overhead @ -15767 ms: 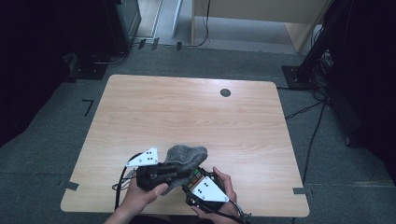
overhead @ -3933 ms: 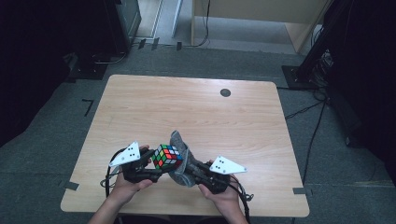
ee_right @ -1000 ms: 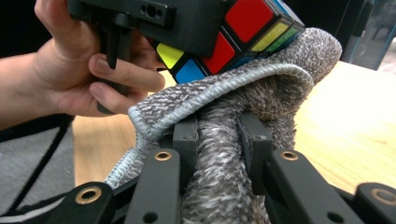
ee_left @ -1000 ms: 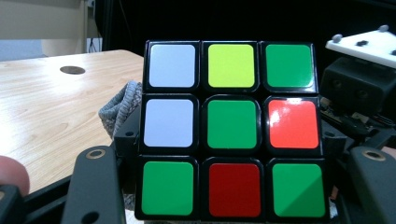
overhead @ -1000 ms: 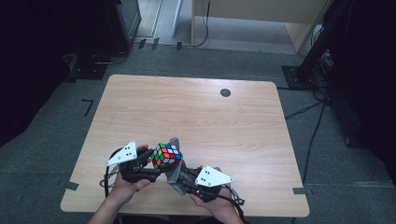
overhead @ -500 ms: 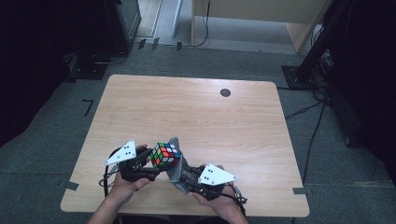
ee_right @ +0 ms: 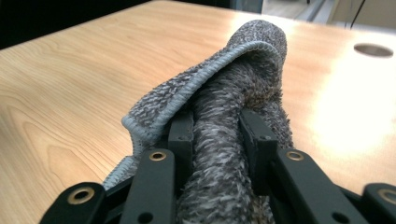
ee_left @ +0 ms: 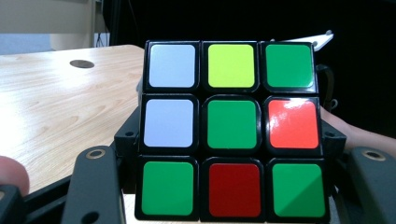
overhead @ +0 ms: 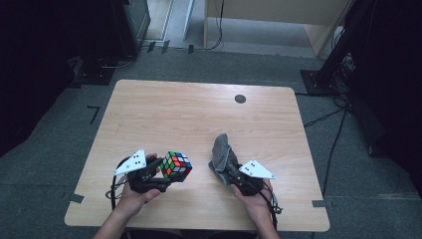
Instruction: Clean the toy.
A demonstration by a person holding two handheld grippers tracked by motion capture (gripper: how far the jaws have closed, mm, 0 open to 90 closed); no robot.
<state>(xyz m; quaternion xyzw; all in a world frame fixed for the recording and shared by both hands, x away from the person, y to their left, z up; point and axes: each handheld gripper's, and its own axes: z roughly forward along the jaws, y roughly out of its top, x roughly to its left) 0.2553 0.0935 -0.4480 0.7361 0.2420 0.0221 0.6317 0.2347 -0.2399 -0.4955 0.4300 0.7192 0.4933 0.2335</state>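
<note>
The left gripper [overhead: 158,172] pinches a cube [overhead: 176,166], which sits between its jaws at the gripper's one o'clock in the high view, low over the table [overhead: 199,109] near its front edge. In the left gripper view the cube [ee_left: 231,130] stands squarely between the two black jaws, one rising at seven o'clock and one at five o'clock of it, and its near face shows green, red, white and yellow tiles.

The right gripper [overhead: 224,168] grips a grey cloth [overhead: 221,153], which sticks out from its tips toward eleven o'clock and rests on the wood. Its jaws have just been opening a little, yet in the right gripper view the cloth [ee_right: 224,121] is bunched between the pads with both pressing into its pile, and a hemmed fold flops over the left jaw.

Seen from above, cloth and cube lie apart, the cloth at the cube's three o'clock, bare wood between them.
</note>
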